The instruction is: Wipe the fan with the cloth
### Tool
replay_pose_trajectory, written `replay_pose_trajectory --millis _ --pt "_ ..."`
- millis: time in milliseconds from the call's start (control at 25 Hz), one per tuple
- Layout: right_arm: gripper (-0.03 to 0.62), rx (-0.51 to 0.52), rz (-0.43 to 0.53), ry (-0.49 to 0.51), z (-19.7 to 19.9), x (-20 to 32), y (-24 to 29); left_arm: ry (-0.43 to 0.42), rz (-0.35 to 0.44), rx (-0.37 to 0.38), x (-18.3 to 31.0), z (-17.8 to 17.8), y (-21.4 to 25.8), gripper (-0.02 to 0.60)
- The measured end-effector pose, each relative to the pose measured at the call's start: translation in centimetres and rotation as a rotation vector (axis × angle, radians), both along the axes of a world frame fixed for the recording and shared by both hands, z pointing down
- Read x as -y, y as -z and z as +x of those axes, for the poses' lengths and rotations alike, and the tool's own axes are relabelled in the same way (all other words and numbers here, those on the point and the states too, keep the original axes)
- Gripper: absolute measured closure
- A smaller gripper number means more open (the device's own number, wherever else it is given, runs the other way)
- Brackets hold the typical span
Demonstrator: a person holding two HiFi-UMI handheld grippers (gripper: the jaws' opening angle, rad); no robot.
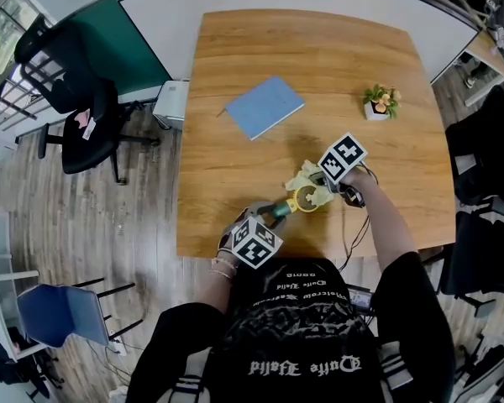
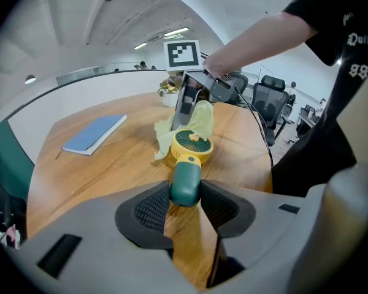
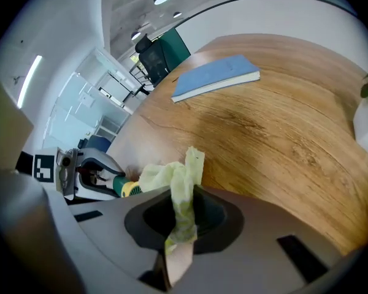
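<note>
- Fan (image 1: pixel 305 198), head view: a small hand-held type with a round yellow head on a dark green handle. It sits near the front edge of the wooden table (image 1: pixel 260 65), between the two grippers.
- Same view: the left gripper (image 1: pixel 273 216) is at the handle end and the right gripper (image 1: pixel 322 184) at the head end. A crumpled pale yellow-green cloth (image 1: pixel 306 175) is bunched against the head. A flat blue notebook (image 1: pixel 265 107) and a small potted plant (image 1: pixel 380 102) are well apart from the fan, further back on the table.
- Left gripper view: the jaws stand about half closed. The ribbed black pads (image 2: pixel 150 208) press on either side of the smooth, rounded butt of the green handle.
- Same view: the head faces up, showing a circular slotted green grille inside the yellow rim. The cloth touches the far rim, and the right gripper comes down onto it from above.
- Right gripper view: the jaws are nearly together, pinching a soft, wrinkled strip of the cloth. A loose bunch sticks out past the tips.
- Same view: the yellow rim and green handle show just left of that bunch. The tabletop is matte with a visible grain.
</note>
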State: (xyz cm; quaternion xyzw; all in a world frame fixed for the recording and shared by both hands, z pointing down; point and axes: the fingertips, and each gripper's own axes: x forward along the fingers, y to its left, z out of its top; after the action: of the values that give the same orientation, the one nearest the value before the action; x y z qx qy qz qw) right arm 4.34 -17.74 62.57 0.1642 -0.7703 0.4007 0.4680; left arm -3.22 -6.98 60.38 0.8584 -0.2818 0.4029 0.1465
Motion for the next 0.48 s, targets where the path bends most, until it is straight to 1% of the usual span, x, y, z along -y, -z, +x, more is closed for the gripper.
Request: replay_pose_trajectory --millis 240,360,480 --pt "0.548 -0.017 0.030 0.099 1.0 -1.9 -0.2 0.058 -0.036 -0.020 0.1 -1.0 -0.6 0.405" --pt "0.548 -0.011 0.034 0.115 1.2 -2.8 -0.3 0.081 -0.055 -0.035 -0.1 -1.1 -0.9 0.405" --pt "0.548 0.005 0.022 0.139 1.2 -4.0 -0.7 0.124 -0.070 -0.063 0.2 -1.3 -1.0 0.405"
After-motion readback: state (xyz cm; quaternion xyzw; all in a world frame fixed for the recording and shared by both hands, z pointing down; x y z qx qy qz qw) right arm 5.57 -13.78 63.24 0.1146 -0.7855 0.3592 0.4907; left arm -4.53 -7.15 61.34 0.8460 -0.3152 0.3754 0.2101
